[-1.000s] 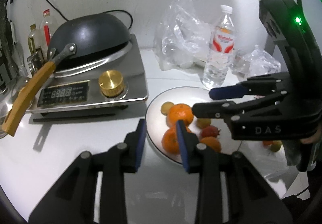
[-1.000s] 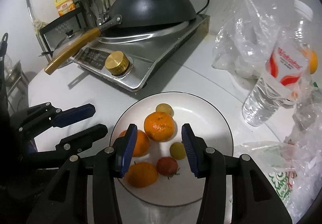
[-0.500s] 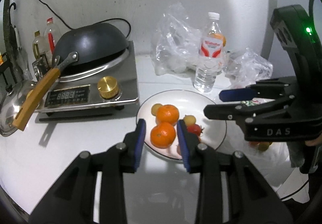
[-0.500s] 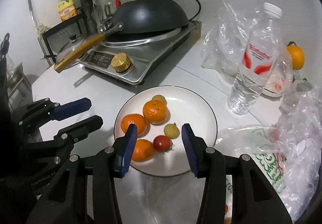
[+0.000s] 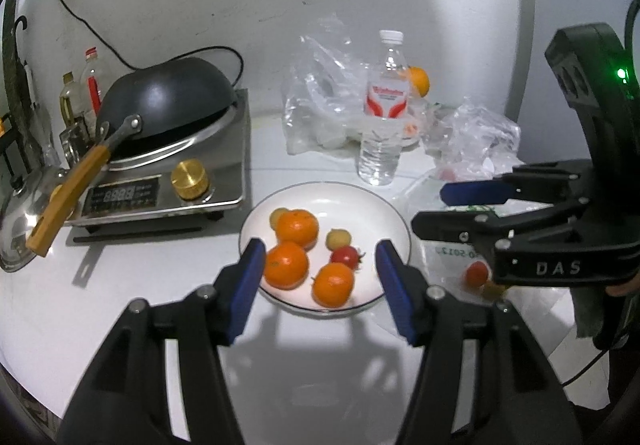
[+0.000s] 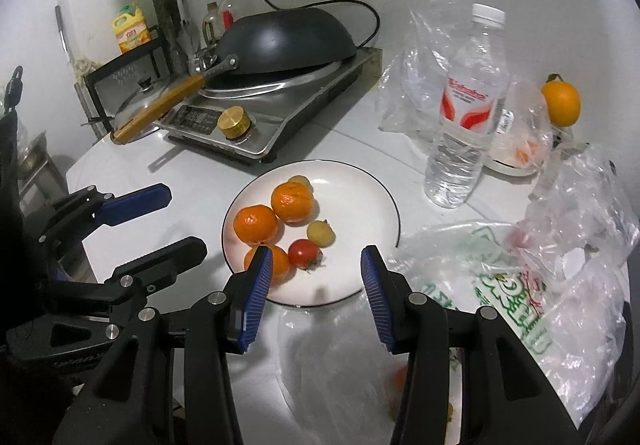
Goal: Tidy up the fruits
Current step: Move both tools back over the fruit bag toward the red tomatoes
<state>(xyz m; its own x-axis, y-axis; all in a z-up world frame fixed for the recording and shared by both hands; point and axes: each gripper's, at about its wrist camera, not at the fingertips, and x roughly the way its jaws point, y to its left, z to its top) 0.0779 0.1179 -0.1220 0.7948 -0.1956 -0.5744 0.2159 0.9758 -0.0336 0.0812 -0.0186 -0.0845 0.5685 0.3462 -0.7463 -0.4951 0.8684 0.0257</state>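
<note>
Plate (image 5: 394, 223), white with a thin dark rim, centre frame in both views: three oranges (image 5: 286, 265), two small yellowish fruits (image 5: 338, 239), one small red fruit (image 5: 346, 256), all bunched on its left half; right half bare. Printed plastic bag (image 6: 500, 285) lower right of right wrist view, touching or just beside the plate rim, cannot tell which; holds a red fruit (image 5: 477, 274) seen in left wrist view under the right gripper, contents otherwise blurred. Crumpled clear bags (image 5: 320, 101) at the back wall, water bottle (image 5: 384, 117) upright in front of them, one more orange (image 6: 561, 103) far right behind the bottle. Small bowl (image 6: 516, 161) behind the bottle, contents unclear. Induction cooker (image 5: 160, 181) upper left, wok (image 5: 168, 101) on top, wooden handle overhanging the cooker's near left corner. Left gripper (image 5: 320, 281) empty, jaws just been opening, now spread wide, nothing between the pads, hovering above the plate's near rim. Right gripper (image 6: 316, 293) parted, nothing clamped, also above the near rim, beside the bag. Open white tabletop (image 5: 120, 285) lower left between cooker and plate; narrow gap between plate and bottle; right side crowded with bags. Table edge at lower left corner of left wrist view.
</note>
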